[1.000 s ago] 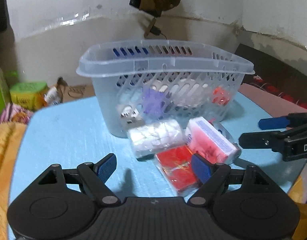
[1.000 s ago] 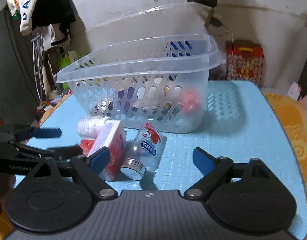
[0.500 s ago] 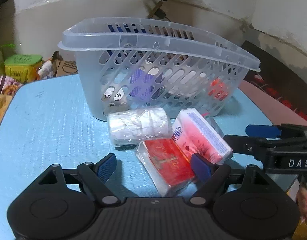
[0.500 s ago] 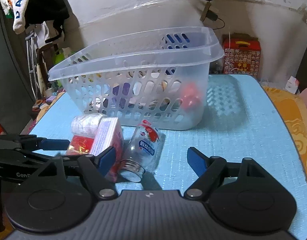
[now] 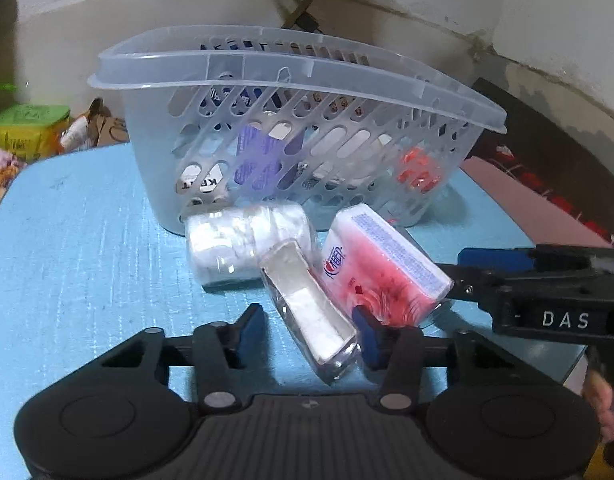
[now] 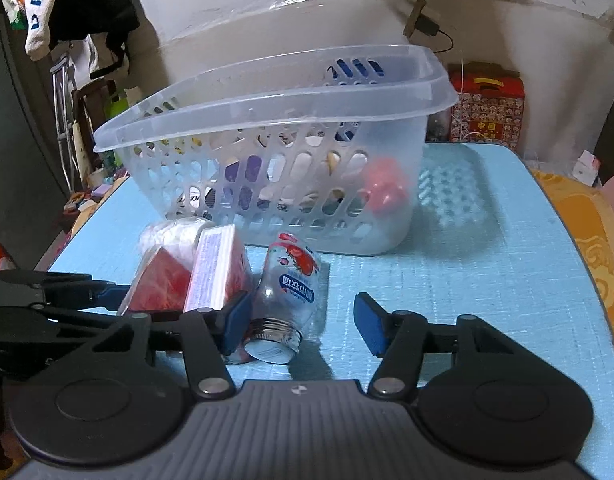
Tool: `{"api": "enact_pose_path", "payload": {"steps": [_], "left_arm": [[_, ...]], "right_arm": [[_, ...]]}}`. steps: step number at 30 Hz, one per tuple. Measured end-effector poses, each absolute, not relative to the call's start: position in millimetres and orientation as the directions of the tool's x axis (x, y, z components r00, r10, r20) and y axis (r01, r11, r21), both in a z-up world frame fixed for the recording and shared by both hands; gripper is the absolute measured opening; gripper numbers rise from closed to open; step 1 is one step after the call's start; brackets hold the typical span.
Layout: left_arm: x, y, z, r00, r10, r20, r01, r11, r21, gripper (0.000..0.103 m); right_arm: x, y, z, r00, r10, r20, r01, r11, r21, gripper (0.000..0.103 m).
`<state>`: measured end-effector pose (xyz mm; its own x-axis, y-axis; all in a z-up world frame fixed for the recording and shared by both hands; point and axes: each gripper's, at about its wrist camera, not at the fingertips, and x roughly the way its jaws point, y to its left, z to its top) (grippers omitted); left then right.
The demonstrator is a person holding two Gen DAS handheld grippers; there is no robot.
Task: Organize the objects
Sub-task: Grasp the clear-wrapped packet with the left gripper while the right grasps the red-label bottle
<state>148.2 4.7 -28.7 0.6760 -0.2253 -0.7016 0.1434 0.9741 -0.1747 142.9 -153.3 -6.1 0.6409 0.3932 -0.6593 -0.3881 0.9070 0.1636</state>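
You are closing your left hand-held gripper [image 5: 309,334], jaws still apart, around the clear-wrapped red packet [image 5: 307,312]; lift it into the basket [image 5: 299,76] next.

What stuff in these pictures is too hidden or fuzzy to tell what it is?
- Things inside the basket: both views, its frosted slotted wall blurs them into purple, white and red shapes.
- Small bottle: left view, hidden behind the pink packet.
- Red packet: left view, only its pale edge shows.
- Left gripper: touching that packet or not, unclear.
- Right gripper: left view, cut off by the right edge.
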Motion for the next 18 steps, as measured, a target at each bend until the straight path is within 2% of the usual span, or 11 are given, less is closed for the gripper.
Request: {"api": "enact_pose_path", "payload": {"steps": [3, 7, 9, 10, 11, 16, 17, 18], "left_arm": [[146, 7, -26, 0.683, -0.188, -0.705, 0.142, 0.982, -0.124, 0.046], [147, 20, -26, 0.676, -0.175, -0.715, 0.12, 0.984, -0.128, 0.046], [147, 23, -26, 0.681, -0.159, -0.715, 0.11, 0.987, -0.114, 0.049], [147, 23, -26, 0.681, -0.154, -0.716, 0.113, 0.988, -0.105, 0.051], [147, 23, -26, 0.682, -0.152, -0.716, 0.118, 0.988, -0.097, 0.051], [147, 15, -27, 0.689, -0.137, -0.711, 0.134, 0.989, -0.06, 0.052], [147, 13, -28, 0.692, -0.133, -0.709, 0.136, 0.989, -0.054, 0.051], [147, 11, -28, 0.695, -0.12, -0.709, 0.139, 0.99, -0.031, 0.042]], "right_arm": [[143, -150, -7, 0.64, 0.398, -0.658, -0.393, 0.905, 0.164, 0.06], [146, -142, -10, 0.63, 0.396, -0.668, -0.409, 0.901, 0.148, 0.06], [148, -137, -14, 0.628, 0.385, -0.676, -0.415, 0.901, 0.127, 0.053], [148, -137, -15, 0.625, 0.384, -0.68, -0.417, 0.9, 0.124, 0.046], [148, -136, -17, 0.619, 0.387, -0.684, -0.422, 0.898, 0.126, 0.044], [146, -135, -16, 0.619, 0.388, -0.683, -0.437, 0.893, 0.111, 0.044], [146, -135, -16, 0.619, 0.388, -0.683, -0.437, 0.892, 0.111, 0.044], [146, -135, -16, 0.619, 0.387, -0.683, -0.439, 0.892, 0.108, 0.044]]}}
